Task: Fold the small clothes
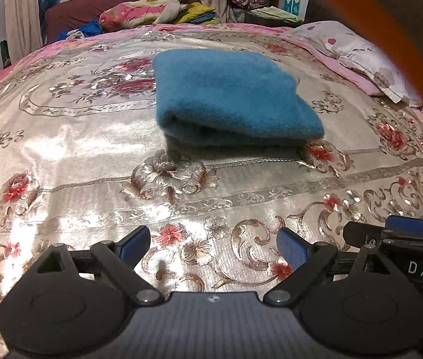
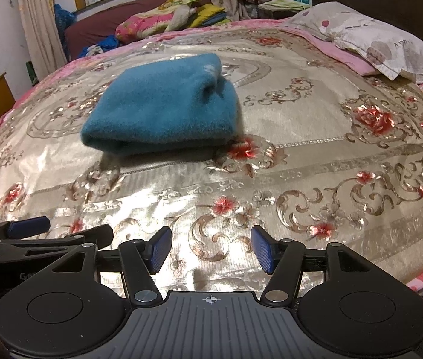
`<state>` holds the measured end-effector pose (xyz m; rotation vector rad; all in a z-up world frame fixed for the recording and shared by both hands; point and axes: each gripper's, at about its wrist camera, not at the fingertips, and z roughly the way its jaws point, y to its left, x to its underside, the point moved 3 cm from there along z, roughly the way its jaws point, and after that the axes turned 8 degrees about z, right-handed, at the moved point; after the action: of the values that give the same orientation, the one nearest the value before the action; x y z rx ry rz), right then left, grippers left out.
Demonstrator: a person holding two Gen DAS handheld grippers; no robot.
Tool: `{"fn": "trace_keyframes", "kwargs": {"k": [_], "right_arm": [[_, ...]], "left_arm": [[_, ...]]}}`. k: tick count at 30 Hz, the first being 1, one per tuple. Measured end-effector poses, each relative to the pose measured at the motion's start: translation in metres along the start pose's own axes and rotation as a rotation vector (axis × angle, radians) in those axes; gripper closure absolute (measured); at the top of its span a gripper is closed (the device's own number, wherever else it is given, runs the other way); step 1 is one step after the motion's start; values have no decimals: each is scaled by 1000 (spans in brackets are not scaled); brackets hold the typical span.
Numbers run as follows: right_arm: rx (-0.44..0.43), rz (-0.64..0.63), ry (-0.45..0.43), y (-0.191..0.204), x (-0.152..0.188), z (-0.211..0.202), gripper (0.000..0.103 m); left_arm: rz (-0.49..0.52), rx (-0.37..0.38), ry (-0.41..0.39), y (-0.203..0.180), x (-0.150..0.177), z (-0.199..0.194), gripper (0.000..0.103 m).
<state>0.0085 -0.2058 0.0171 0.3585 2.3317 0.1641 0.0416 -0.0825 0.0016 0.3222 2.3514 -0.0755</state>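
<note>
The blue fleece garment [image 1: 229, 95] lies folded in a thick bundle mid-bed on the shiny floral bedspread [image 1: 76, 155]. Both grippers hang back near the bed's edge, the left gripper [image 1: 212, 246] spread wide, the right gripper [image 2: 211, 249] partly open, both empty. It looks soft, light and floppy; I'd pinch the rounded near fold, through all layers.

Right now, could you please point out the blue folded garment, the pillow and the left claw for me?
Blue folded garment [image 1: 229, 95]: left wrist view, middle of its top layer.
Pillow [image 2: 378, 48]: right wrist view, middle of its case.
Left claw [image 1: 212, 246]: left wrist view, midway between its open fingertips.
</note>
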Motion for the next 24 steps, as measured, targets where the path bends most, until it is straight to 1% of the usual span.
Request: {"fn": "trace_keyframes", "kwargs": {"k": [4,12,24], "right_arm": [[2,3,6,-1,2,1,44],[2,13,12,-4,5,3,44],[2,11,14,-4,6,3,44]], "left_arm": [[11,-16,2,-2,1,-1,6],[5,-21,17,-2,3,1,5],[6,-34,-2,-3,2,-1,5]]}}
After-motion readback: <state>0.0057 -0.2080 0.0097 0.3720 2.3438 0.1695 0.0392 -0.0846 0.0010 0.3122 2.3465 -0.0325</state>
